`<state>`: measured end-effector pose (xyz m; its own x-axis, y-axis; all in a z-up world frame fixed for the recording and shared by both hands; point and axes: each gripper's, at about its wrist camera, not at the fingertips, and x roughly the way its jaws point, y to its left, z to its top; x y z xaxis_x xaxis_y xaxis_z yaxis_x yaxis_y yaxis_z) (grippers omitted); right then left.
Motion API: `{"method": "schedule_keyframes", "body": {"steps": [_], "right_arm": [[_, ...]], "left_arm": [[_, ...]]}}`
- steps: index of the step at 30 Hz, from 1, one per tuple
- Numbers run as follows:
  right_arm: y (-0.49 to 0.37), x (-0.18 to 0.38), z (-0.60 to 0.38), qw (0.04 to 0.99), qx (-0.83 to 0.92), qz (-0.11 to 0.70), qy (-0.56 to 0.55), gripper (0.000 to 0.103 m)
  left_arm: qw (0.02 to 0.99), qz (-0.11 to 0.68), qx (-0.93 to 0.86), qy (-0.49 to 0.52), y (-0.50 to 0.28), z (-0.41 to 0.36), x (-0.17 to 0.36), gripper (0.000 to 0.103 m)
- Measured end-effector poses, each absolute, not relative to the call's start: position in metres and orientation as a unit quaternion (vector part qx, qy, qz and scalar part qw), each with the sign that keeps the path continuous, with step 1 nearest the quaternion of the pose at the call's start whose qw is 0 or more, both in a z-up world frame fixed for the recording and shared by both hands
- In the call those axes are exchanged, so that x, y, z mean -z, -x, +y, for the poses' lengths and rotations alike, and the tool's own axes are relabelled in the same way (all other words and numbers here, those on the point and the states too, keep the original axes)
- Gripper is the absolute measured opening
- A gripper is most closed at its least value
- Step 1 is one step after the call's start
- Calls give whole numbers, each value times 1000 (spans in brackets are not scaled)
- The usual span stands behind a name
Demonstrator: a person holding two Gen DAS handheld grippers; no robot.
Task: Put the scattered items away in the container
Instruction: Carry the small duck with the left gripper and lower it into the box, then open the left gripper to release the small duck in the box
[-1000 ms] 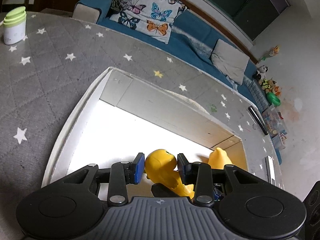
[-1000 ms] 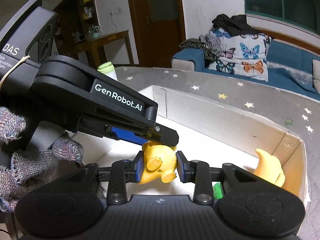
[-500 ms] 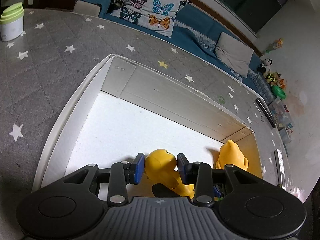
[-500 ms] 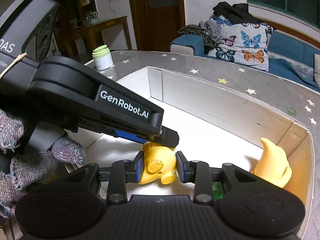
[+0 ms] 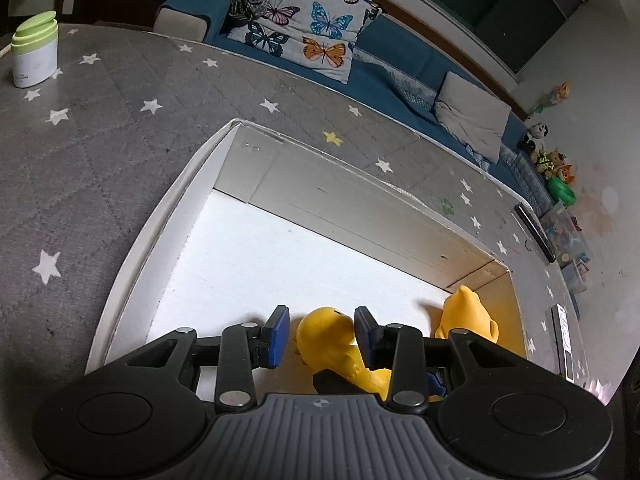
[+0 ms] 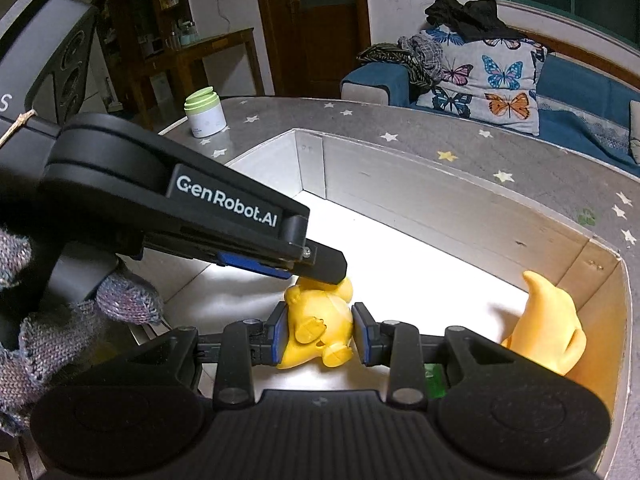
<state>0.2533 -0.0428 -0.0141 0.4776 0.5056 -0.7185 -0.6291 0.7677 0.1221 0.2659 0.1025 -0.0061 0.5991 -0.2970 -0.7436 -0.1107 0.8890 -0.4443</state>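
Note:
A yellow toy figure is held low inside the white box. My right gripper is shut on its body from both sides. My left gripper straddles the toy's head with its jaws slightly apart; a gap shows beside the left pad. The left gripper also shows in the right wrist view, above the toy. A second yellow toy stands in the box's right corner.
A white jar with a green lid stands on the grey star-patterned table. A green piece lies in the box under my right gripper. A dark remote lies at the table's right edge. A blue sofa stands behind.
My left gripper's jaws have opened a little off the yellow toy. Both grippers have drawn back slightly from the box. The right gripper keeps its grip.

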Motion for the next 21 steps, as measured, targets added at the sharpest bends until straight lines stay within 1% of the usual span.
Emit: {"method": "schedule_keyframes", "body": {"steps": [7, 9, 10, 11, 14, 16, 21], "right_arm": [[-250, 10, -46, 859, -327, 384, 83, 35], [-248, 8, -47, 861, -325, 380, 86, 38], [-245, 6, -47, 864, -324, 375, 91, 42], [-243, 5, -47, 866, -322, 370, 96, 45], [-234, 0, -47, 873, -316, 355, 111, 46], [-229, -2, -47, 876, -313, 346, 121, 49], [-214, -14, -51, 885, -310, 326, 120, 49]], "left_arm": [[869, 435, 55, 232, -255, 104, -3, 39], [871, 429, 57, 231, -250, 104, -8, 39], [873, 425, 58, 231, -246, 105, -11, 39], [875, 421, 58, 232, -243, 106, -14, 39], [880, 410, 59, 233, -234, 108, -24, 38], [883, 404, 58, 232, -225, 110, -30, 39], [891, 390, 51, 226, -201, 116, -41, 38]]}}
